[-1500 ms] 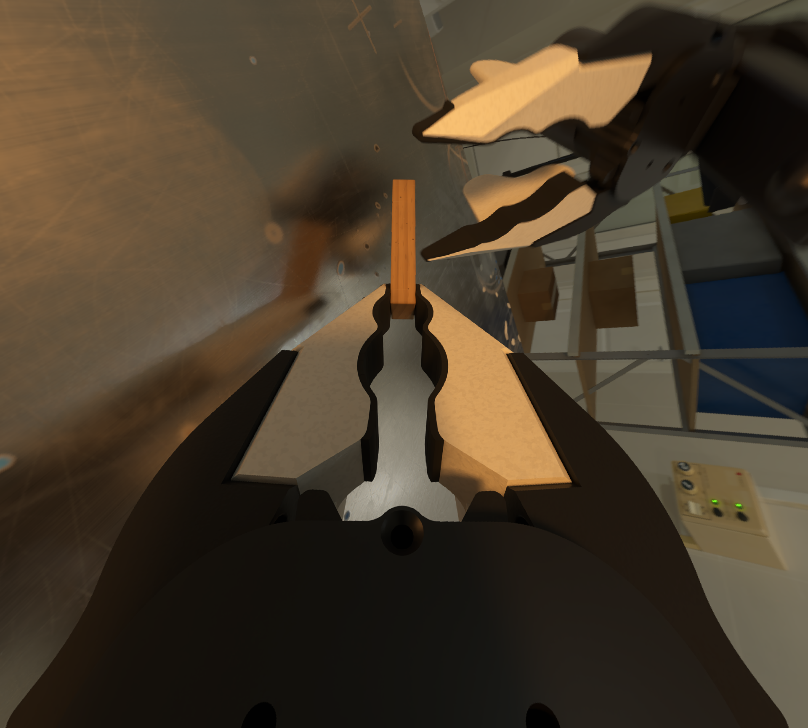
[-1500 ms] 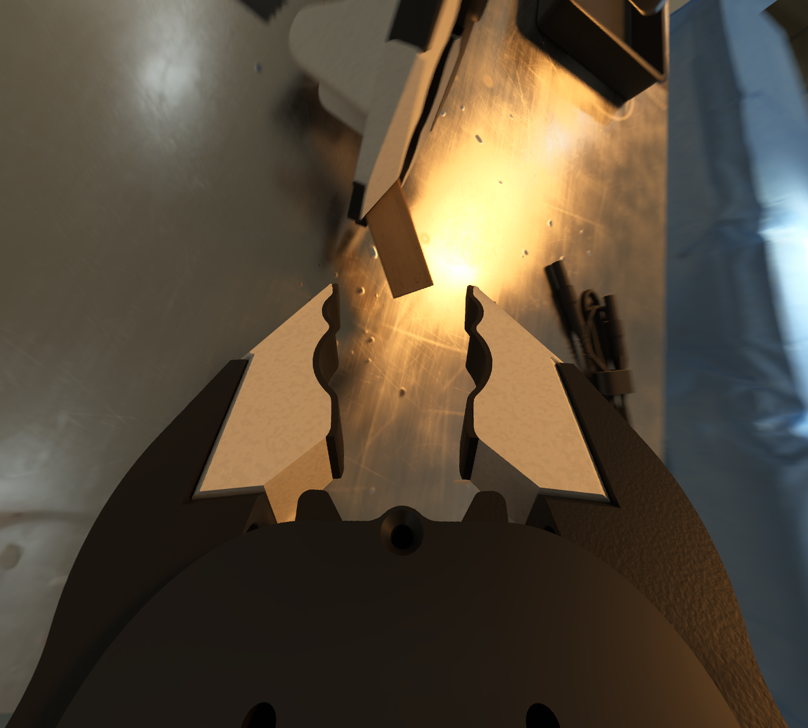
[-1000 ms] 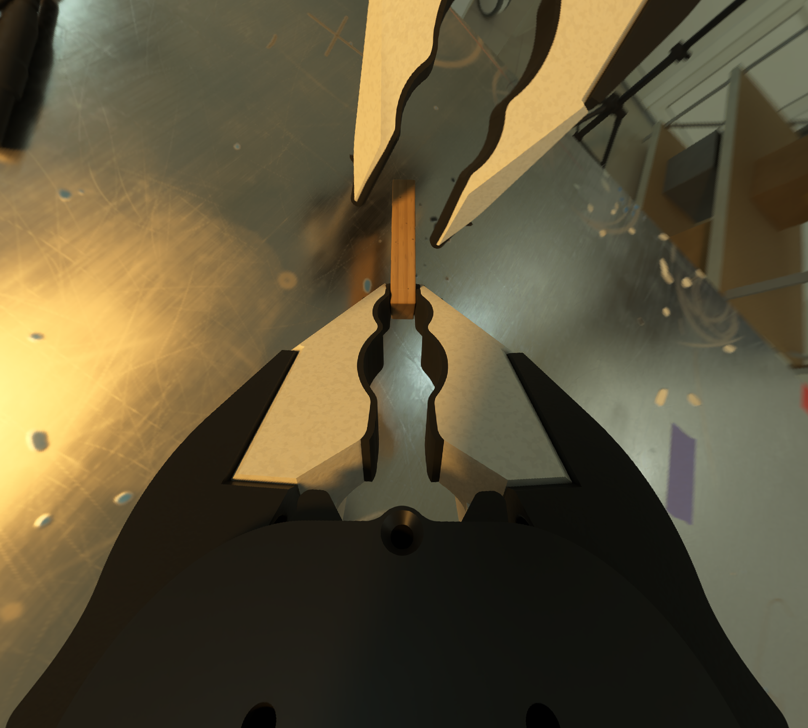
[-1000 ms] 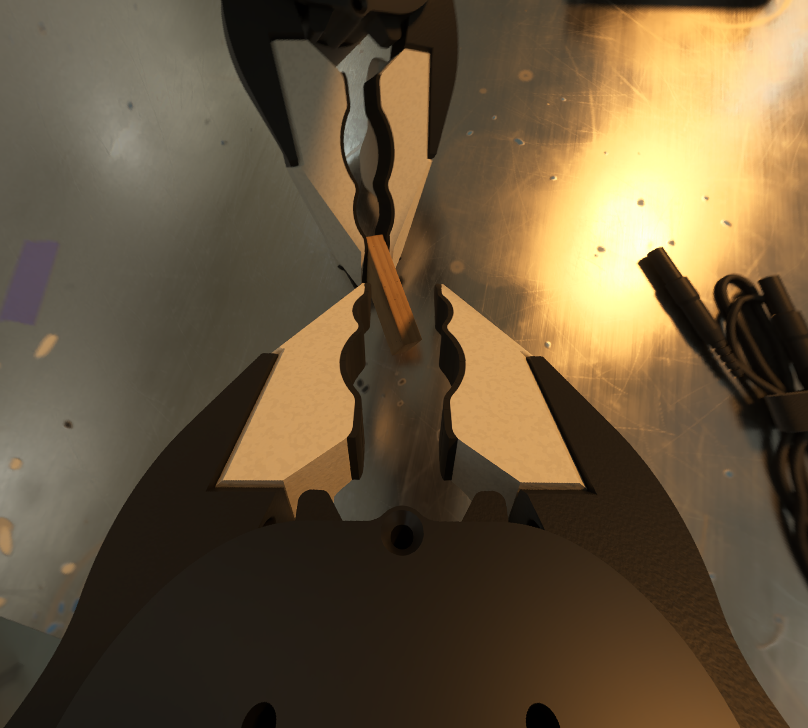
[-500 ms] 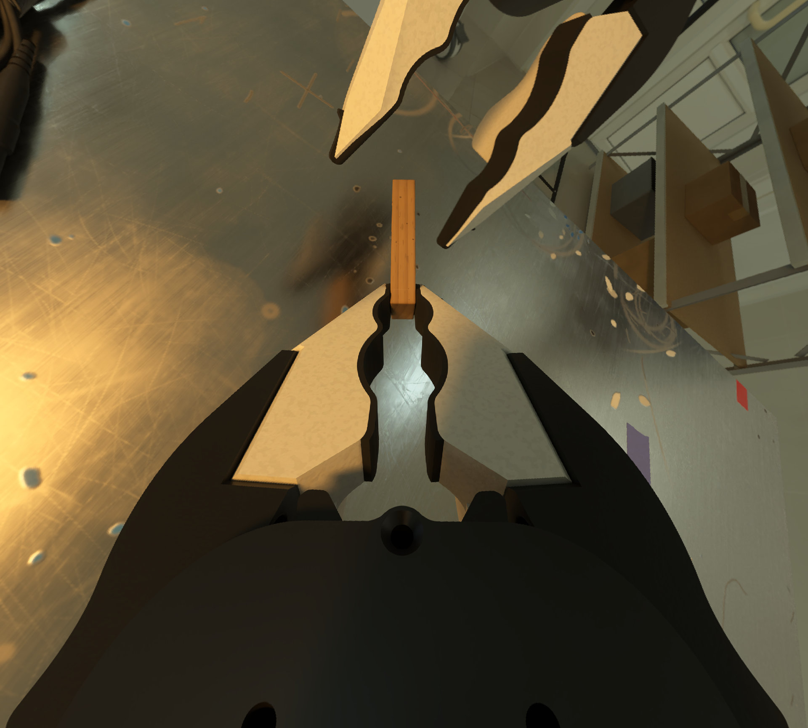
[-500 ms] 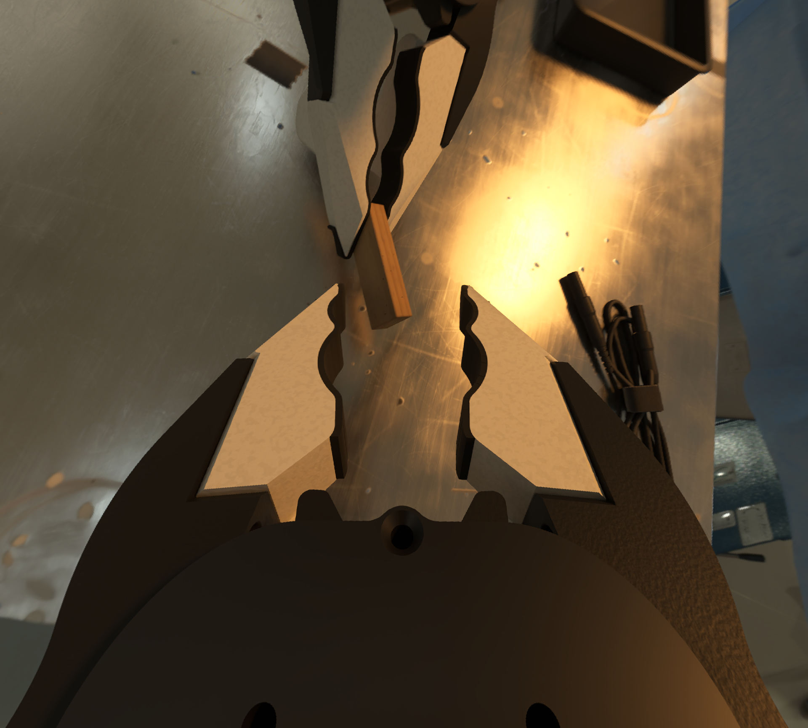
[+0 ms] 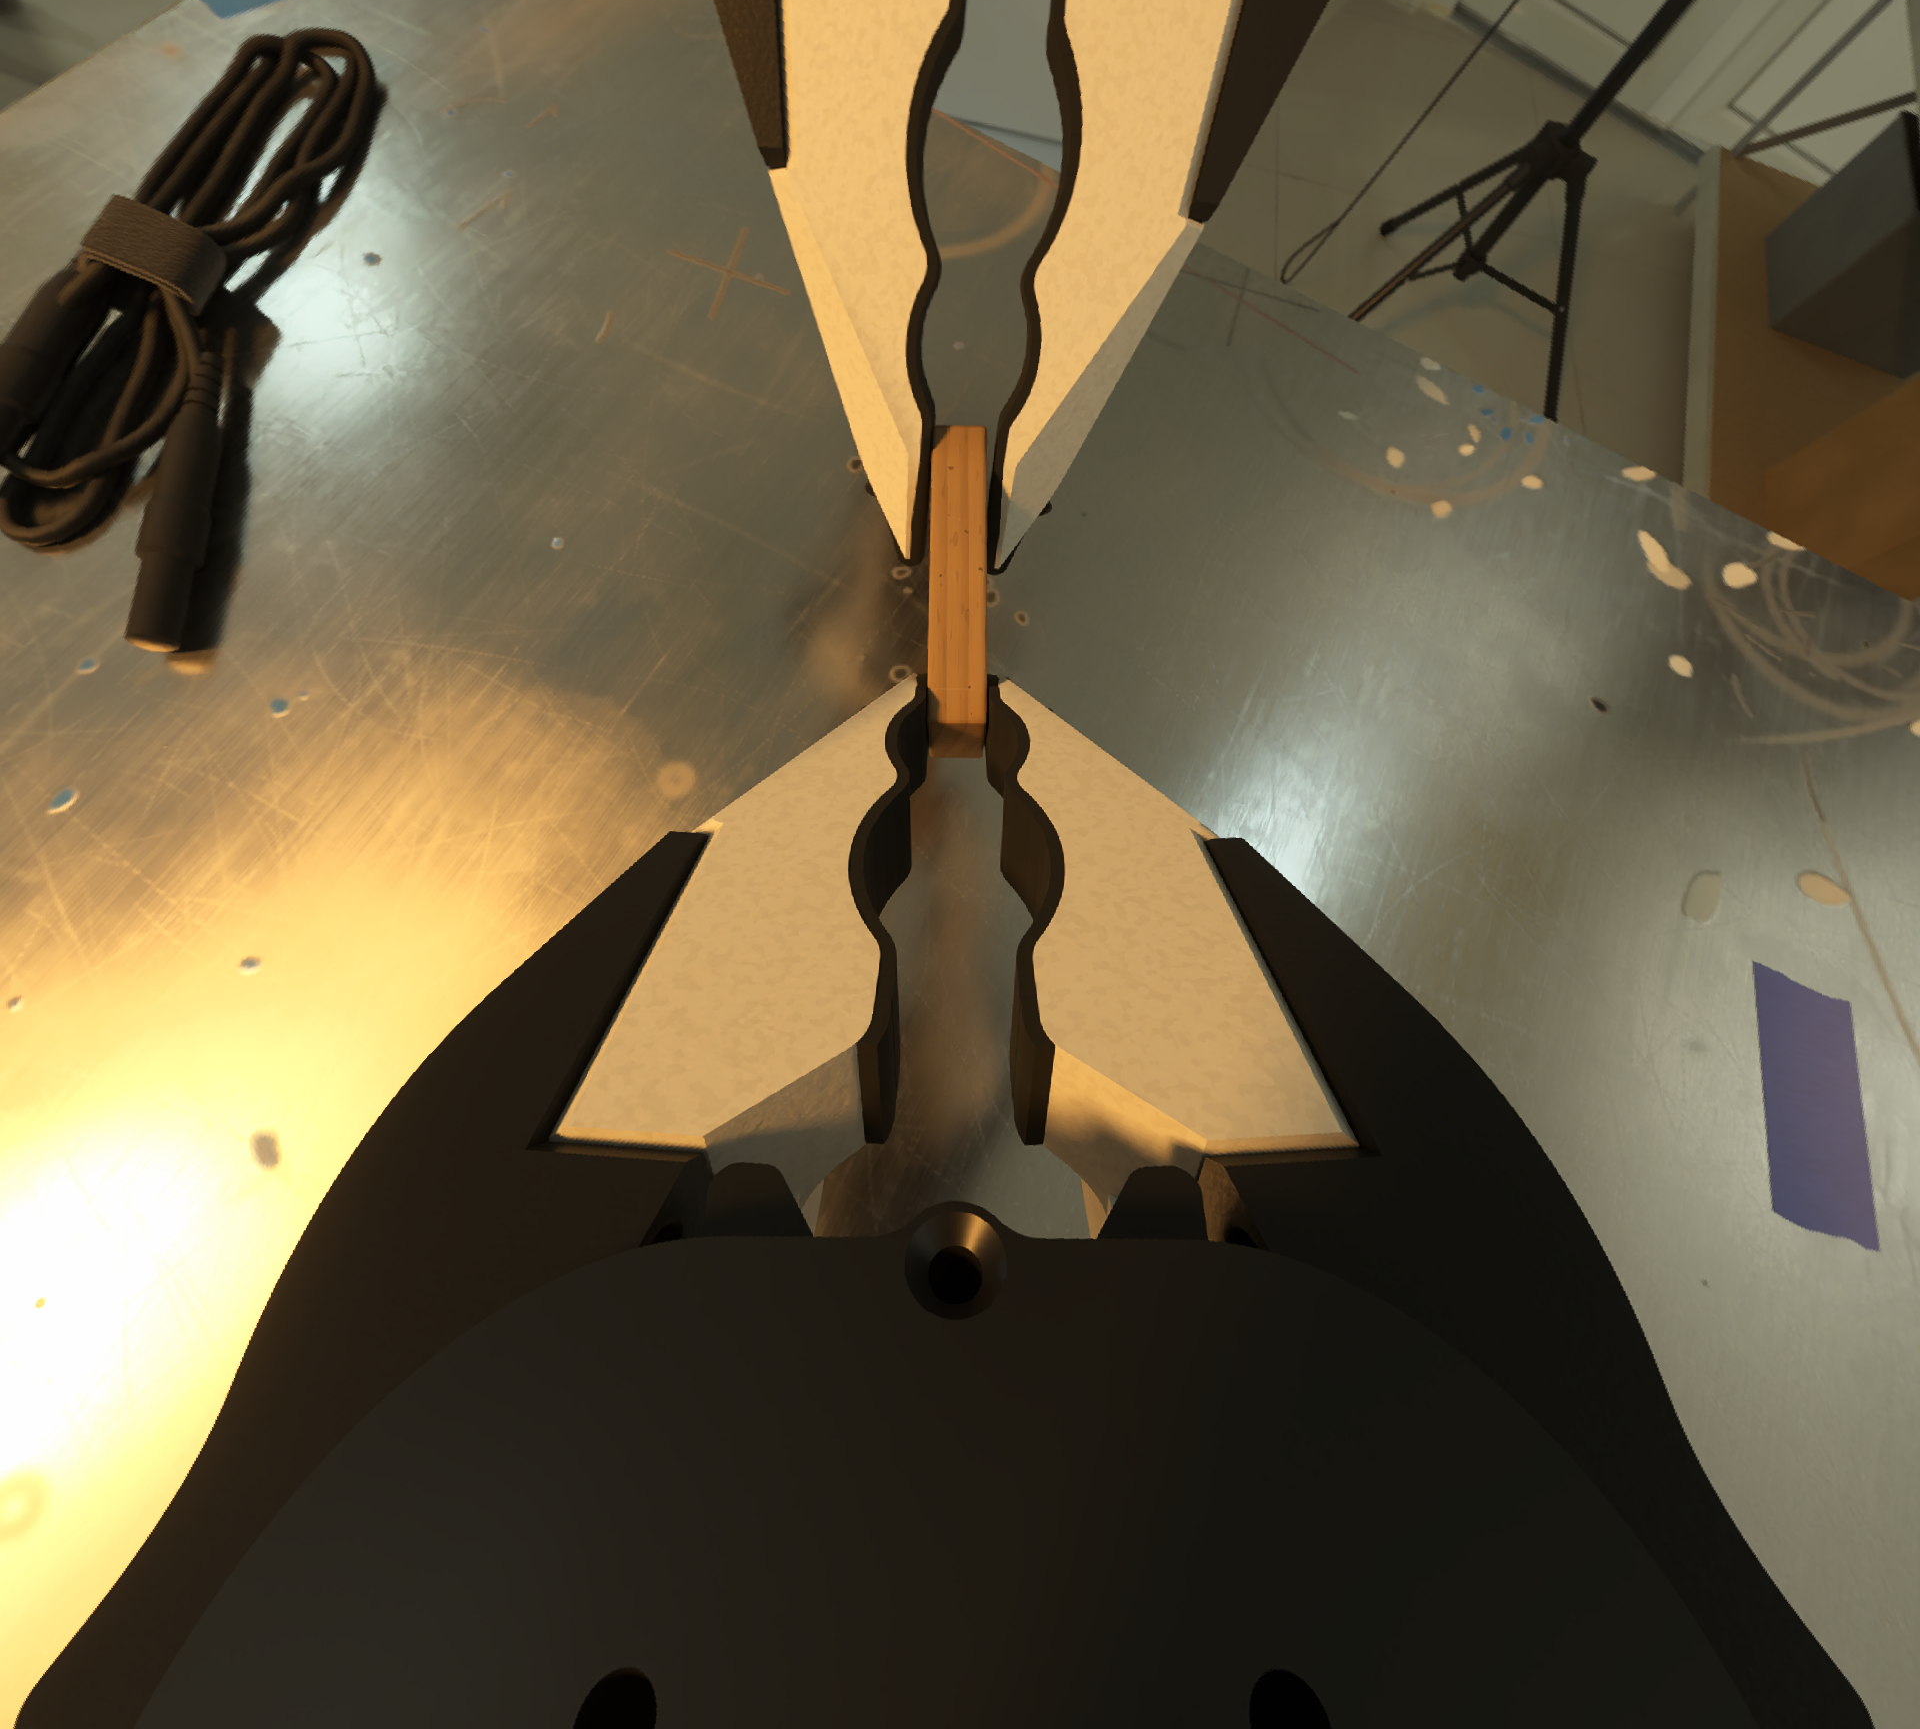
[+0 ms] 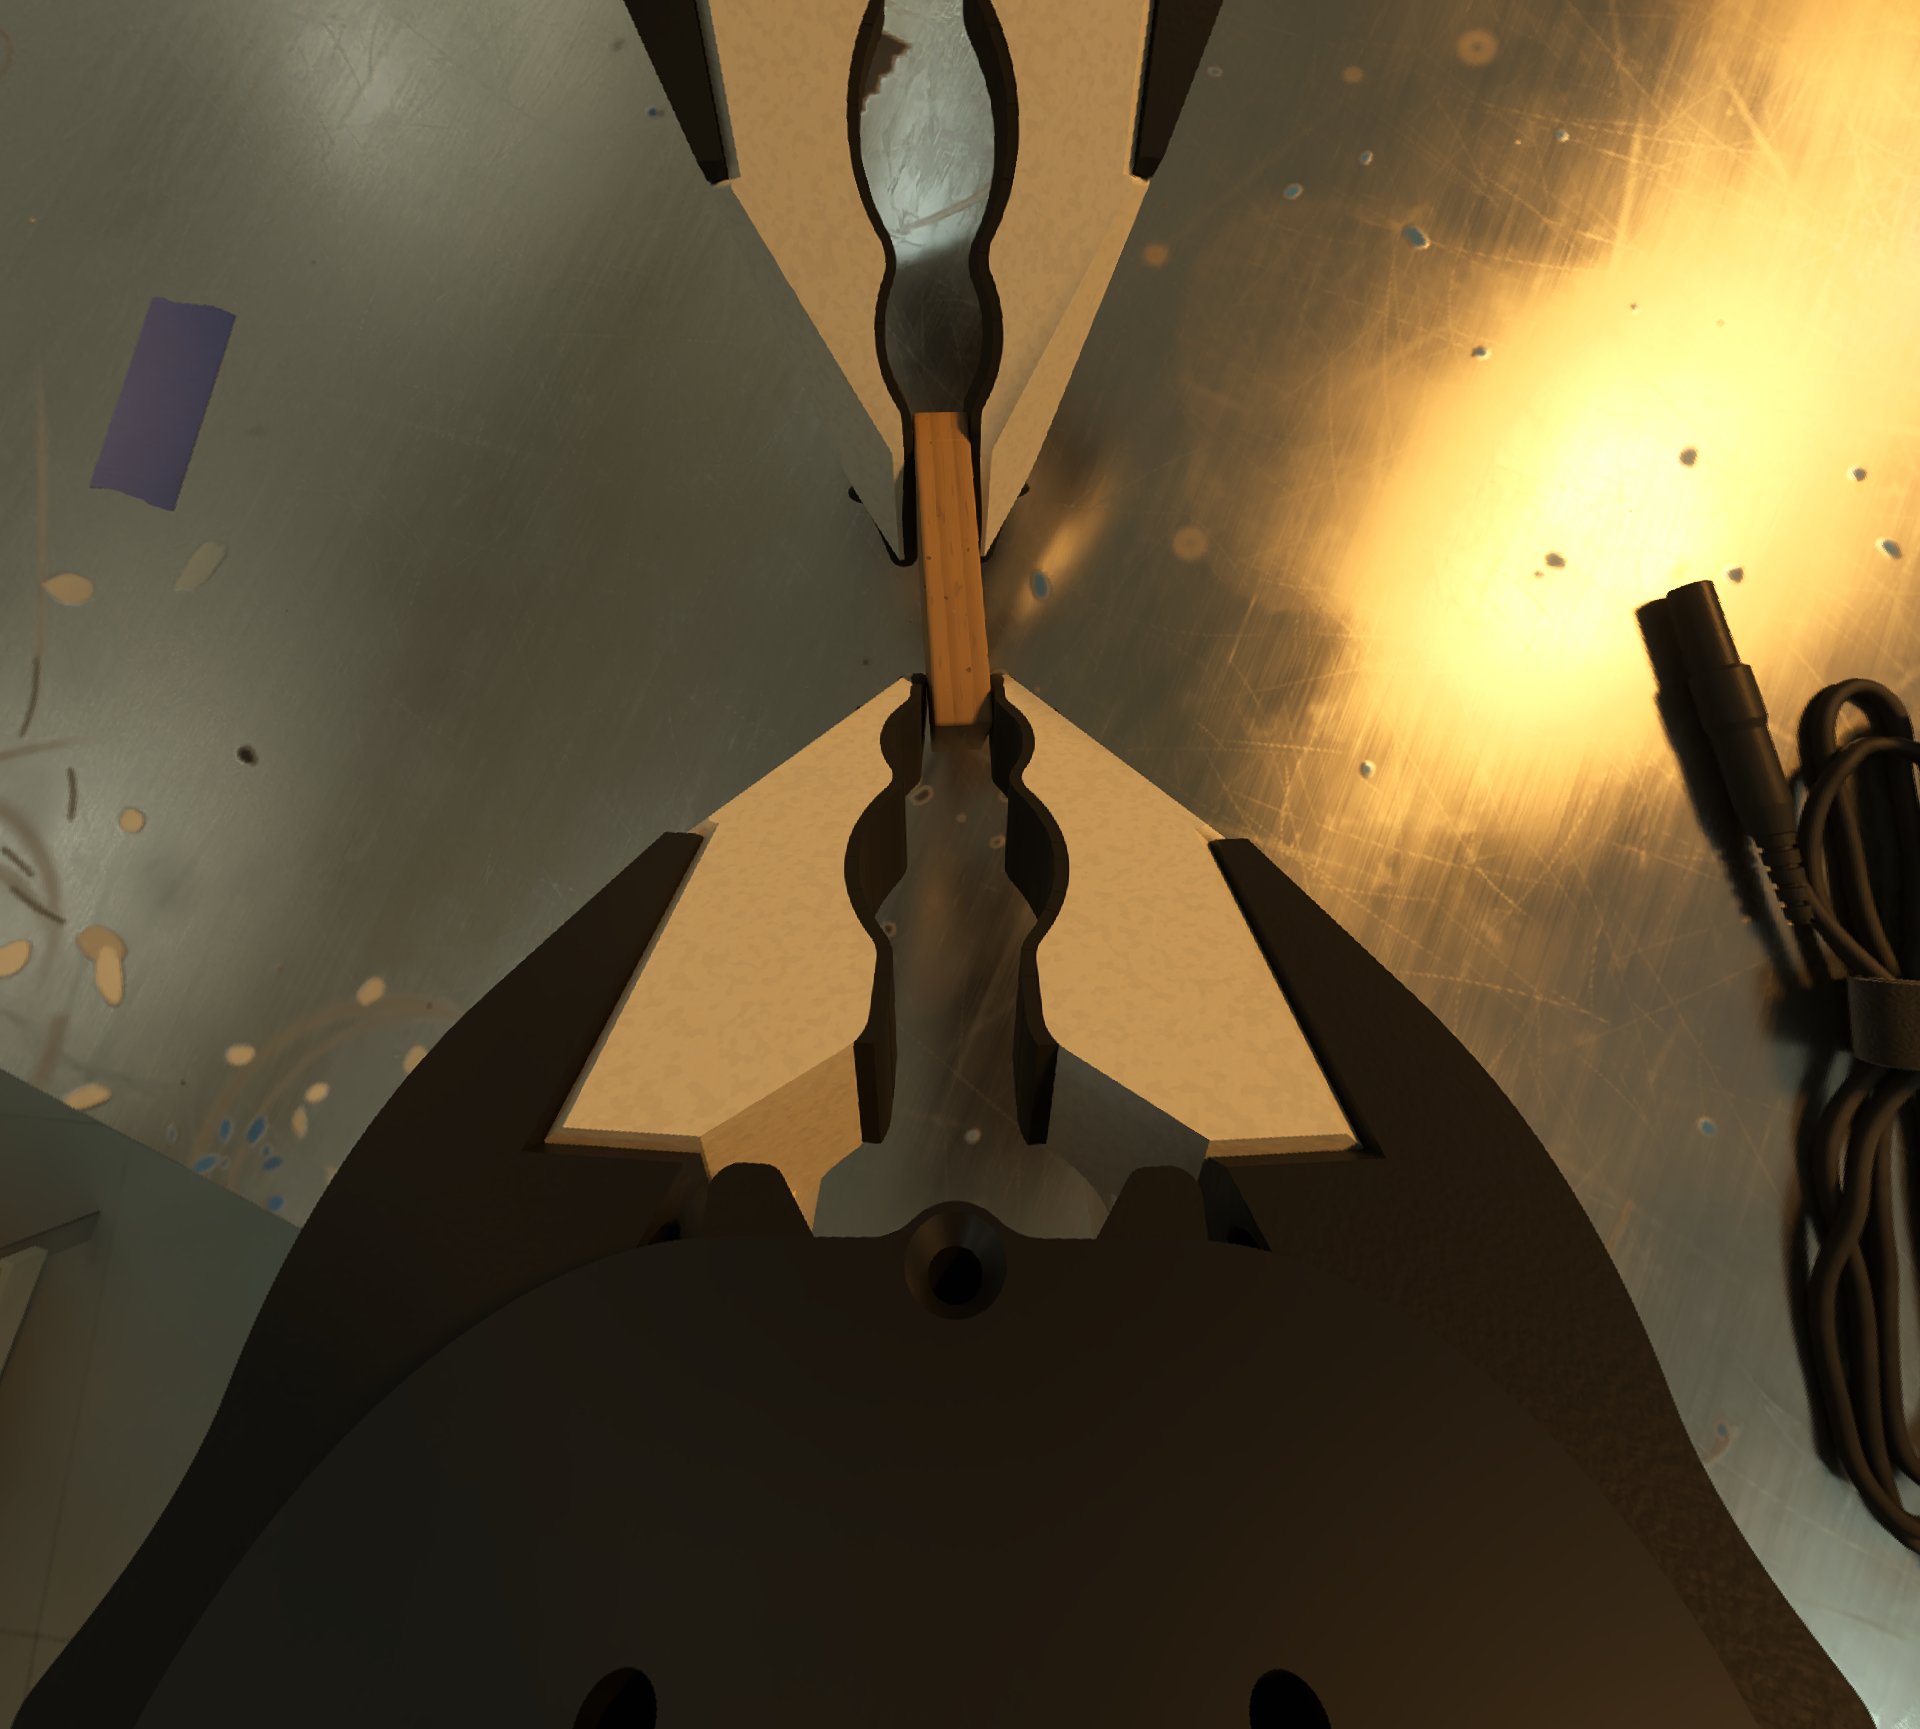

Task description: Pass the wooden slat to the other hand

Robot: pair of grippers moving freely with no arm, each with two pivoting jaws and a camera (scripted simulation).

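The wooden slat (image 7: 958, 578) is a short orange-brown strip held edge-up above the scratched metal table (image 7: 436, 599). My left gripper (image 7: 956, 711) is shut on its near end. My right gripper (image 7: 954, 541) comes in from the top, facing mine, with its fingertips closed on the slat's far end. In the right wrist view the slat (image 8: 954, 599) spans between my right gripper (image 8: 956, 705), shut on the near end, and the left gripper (image 8: 940, 536) opposite. Both grippers hold the slat at once, tip to tip.
A coiled black cable with plugs (image 7: 156, 329) lies on the table to the left, and shows at the right edge of the right wrist view (image 8: 1860, 1004). A purple tape strip (image 7: 1813, 1118) is stuck to the table. A tripod (image 7: 1538, 204) and shelving stand beyond the table edge.
The right gripper, open and offset half a second ago, has lined up straight opposite the left gripper and closed on the slat's free end. The left gripper has kept its hold.
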